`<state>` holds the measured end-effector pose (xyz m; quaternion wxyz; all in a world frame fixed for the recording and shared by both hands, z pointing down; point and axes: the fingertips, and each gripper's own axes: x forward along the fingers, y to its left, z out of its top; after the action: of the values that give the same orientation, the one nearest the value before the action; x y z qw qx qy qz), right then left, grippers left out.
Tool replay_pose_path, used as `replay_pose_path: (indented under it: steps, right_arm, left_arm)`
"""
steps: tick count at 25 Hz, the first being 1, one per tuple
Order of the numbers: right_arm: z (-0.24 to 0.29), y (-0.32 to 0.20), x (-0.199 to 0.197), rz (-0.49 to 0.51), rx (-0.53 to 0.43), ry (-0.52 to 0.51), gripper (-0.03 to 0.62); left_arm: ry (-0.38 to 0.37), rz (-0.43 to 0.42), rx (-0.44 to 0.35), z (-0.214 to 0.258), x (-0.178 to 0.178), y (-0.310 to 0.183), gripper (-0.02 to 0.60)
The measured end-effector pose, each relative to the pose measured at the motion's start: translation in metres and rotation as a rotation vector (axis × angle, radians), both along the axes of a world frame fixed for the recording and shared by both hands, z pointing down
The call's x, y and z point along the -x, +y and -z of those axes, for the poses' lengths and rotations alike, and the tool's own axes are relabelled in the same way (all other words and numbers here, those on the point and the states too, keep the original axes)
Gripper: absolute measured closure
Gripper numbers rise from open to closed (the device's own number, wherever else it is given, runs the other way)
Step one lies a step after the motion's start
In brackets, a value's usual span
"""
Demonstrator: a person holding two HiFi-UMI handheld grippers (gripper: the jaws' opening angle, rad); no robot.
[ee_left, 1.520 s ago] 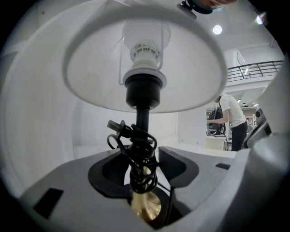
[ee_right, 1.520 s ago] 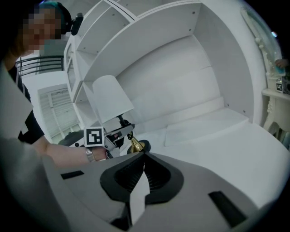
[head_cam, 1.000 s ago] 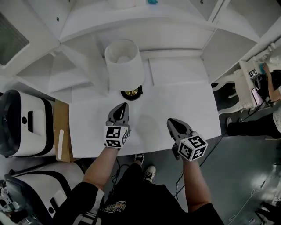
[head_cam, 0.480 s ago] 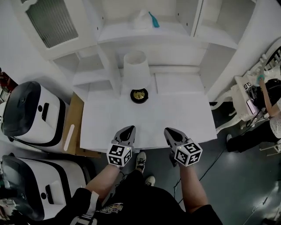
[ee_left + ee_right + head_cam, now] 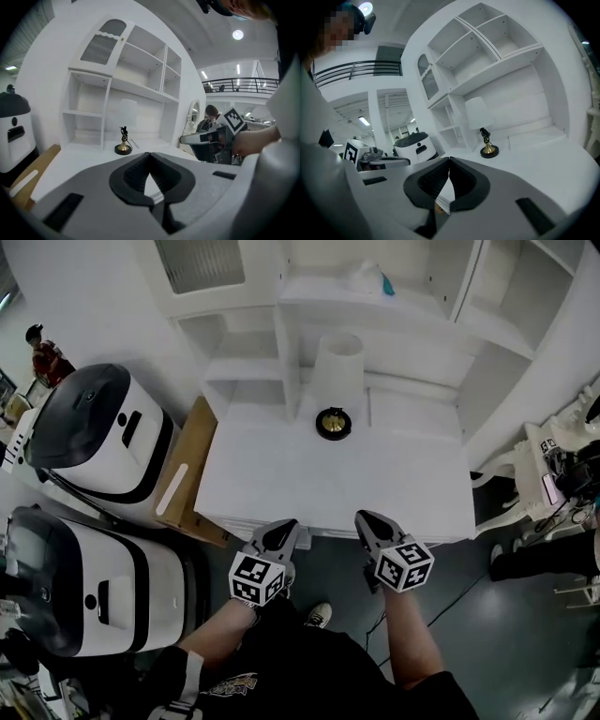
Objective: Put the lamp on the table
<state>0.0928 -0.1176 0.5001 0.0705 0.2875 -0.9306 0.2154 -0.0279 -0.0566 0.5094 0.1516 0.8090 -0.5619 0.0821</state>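
Observation:
The lamp (image 5: 336, 381), with a white shade and a round black and gold base, stands upright at the back of the white table (image 5: 281, 484), in front of the shelf unit. The left gripper view shows the lamp's base (image 5: 123, 149) far ahead, and the right gripper view shows the lamp (image 5: 483, 126) likewise. My left gripper (image 5: 283, 531) is shut and empty, off the table's near edge. My right gripper (image 5: 367, 520) is shut too, with nothing in it, beside the left one. Both are well apart from the lamp.
A white shelf unit (image 5: 375, 296) rises behind the table. Two white and black machines (image 5: 103, 432) stand to the left, with a brown cardboard panel (image 5: 183, 488) against the table's left side. At the far right is a white ornate chair (image 5: 553, 456) with cables.
Both grippers have drawn back from over the table to beyond its near edge. The view has pulled away, so the lamp now appears smaller and farther off. Both stay shut.

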Motion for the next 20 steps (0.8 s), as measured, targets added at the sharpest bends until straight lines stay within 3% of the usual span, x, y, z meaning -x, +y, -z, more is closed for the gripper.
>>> replay_pose_path:
  steps: [8, 20]
  right_arm:
    - [0.007, 0.021, 0.021, -0.013, 0.006, -0.025, 0.568]
    - [0.012, 0.052, 0.075, -0.132, 0.007, -0.009, 0.568]
  left_arm:
    - [0.012, 0.008, 0.01, 0.013, 0.031, 0.03, 0.575]
    - [0.049, -0.134, 0.019, 0.023, 0.083, 0.027, 0.575]
